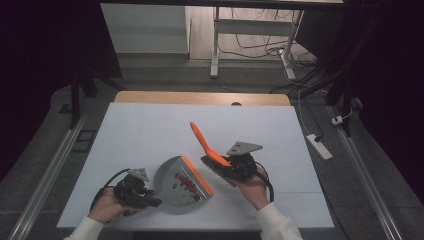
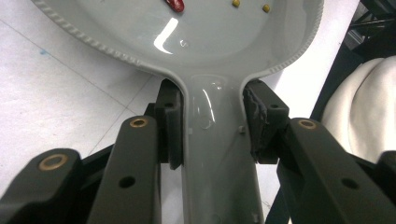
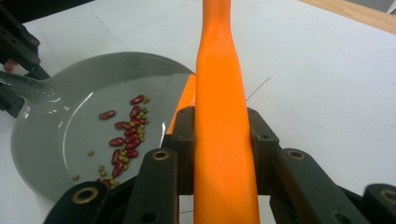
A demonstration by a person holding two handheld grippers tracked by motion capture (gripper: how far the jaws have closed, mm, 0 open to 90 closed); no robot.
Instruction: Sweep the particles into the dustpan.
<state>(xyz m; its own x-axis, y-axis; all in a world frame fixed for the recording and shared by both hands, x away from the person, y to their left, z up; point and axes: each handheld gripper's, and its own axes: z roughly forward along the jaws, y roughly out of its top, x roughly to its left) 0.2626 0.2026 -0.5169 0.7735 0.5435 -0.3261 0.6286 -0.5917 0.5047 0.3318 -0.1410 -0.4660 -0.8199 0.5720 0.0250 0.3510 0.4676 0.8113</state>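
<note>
**Two tools gripped, beans already in the pan**

Two grippers are working low in the high view. At lower left, the left gripper (image 1: 134, 192) is clamping the grey dustpan (image 1: 175, 182) by its handle, jaws pressing both sides. Right of it, the right gripper (image 1: 239, 167) is squeezing the orange brush (image 1: 207, 147), bristles just beside the pan's orange lip. Red beans (image 3: 126, 135) and small yellow grains are lying inside the pan, on the white table (image 1: 150, 125). Sweeping is seemingly finishing; next, keeping the pan level while lifting.

Orange brush handle (image 3: 223, 130) between black fingers (image 3: 184, 140)
</note>
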